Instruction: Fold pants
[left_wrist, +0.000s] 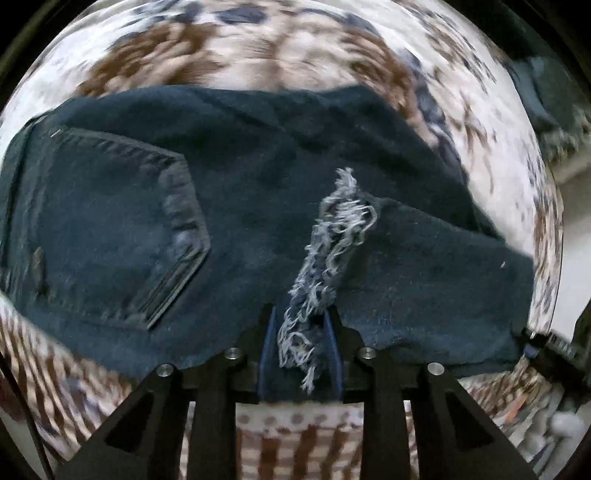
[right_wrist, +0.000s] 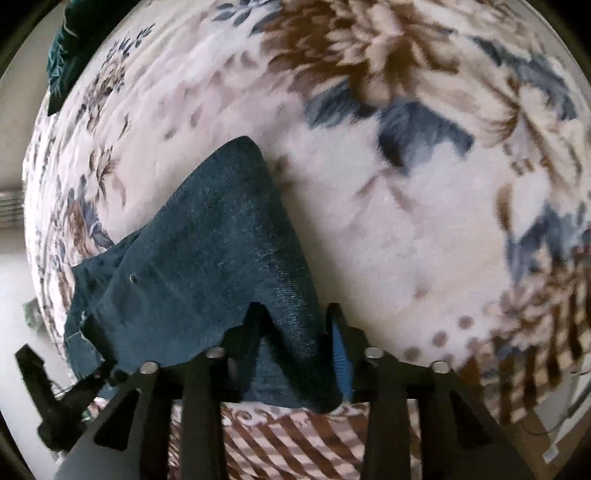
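Left gripper (left_wrist: 301, 325), pointing steeply down, pinched the frayed pale-blue hem (left_wrist: 325, 266) of the dark blue denim pants (left_wrist: 221, 192); fringe sat between the blue pads. Pants lay spread over a floral brown, blue and cream plush blanket (left_wrist: 258, 55), stitched back pocket (left_wrist: 122, 229) facing up at left. Right gripper (right_wrist: 295, 317) straddled a raised fold of the same denim (right_wrist: 221, 251); whether its pads pressed the cloth could not be told.
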